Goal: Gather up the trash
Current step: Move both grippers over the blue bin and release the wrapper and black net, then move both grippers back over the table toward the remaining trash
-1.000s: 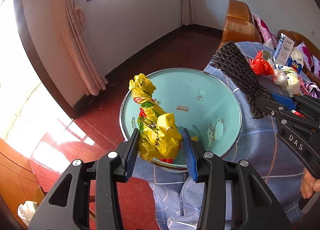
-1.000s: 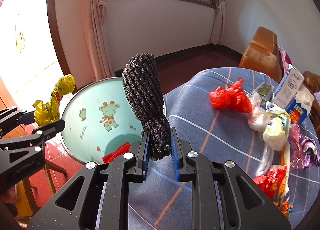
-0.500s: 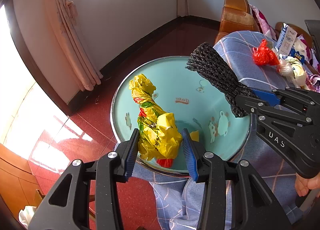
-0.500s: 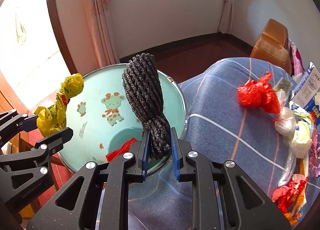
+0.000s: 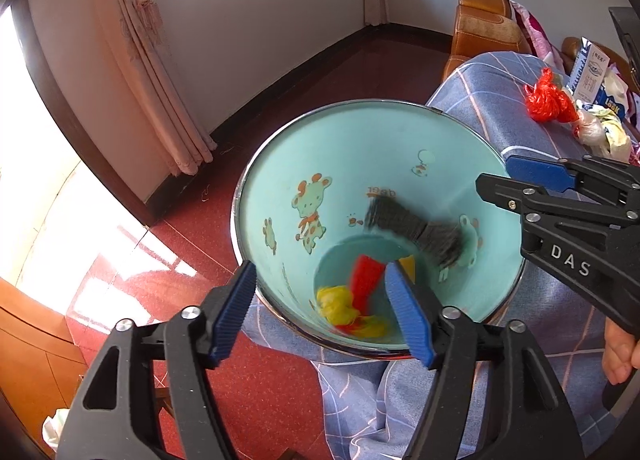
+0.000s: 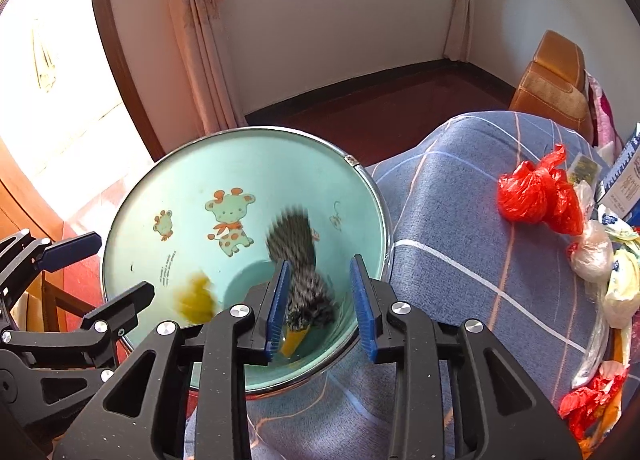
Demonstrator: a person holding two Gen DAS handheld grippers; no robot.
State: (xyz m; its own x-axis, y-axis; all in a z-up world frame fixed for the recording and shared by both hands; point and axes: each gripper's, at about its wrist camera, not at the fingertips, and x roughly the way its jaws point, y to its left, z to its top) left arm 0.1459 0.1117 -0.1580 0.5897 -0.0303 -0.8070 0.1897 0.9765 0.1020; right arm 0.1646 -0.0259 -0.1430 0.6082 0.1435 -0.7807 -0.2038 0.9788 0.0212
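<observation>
A teal trash bin (image 5: 360, 147) with giraffe pictures stands beside the table, also in the right wrist view (image 6: 192, 179). My left gripper (image 5: 324, 312) is open and empty over the bin's near rim. My right gripper (image 6: 322, 304) is open and empty over the bin, and shows in the left wrist view (image 5: 520, 183). A dark knitted bundle (image 5: 416, 227) is blurred, falling inside the bin (image 6: 298, 260). A yellow plastic bag (image 5: 340, 306) lies blurred near the bin's bottom beside red trash (image 5: 366, 276); the bag also shows in the right wrist view (image 6: 196, 296).
A table with a blue checked cloth (image 6: 460, 219) holds a red bag (image 6: 536, 195), crumpled wrappers (image 6: 608, 268), more red and yellow trash (image 6: 588, 404) and a milk carton (image 5: 592, 71). An orange chair (image 6: 556, 75) stands behind. Red floor and curtains lie to the left.
Both grippers have opened. The yellow bag dropped from my left gripper and the dark knitted bundle dropped from my right gripper into the bin.
</observation>
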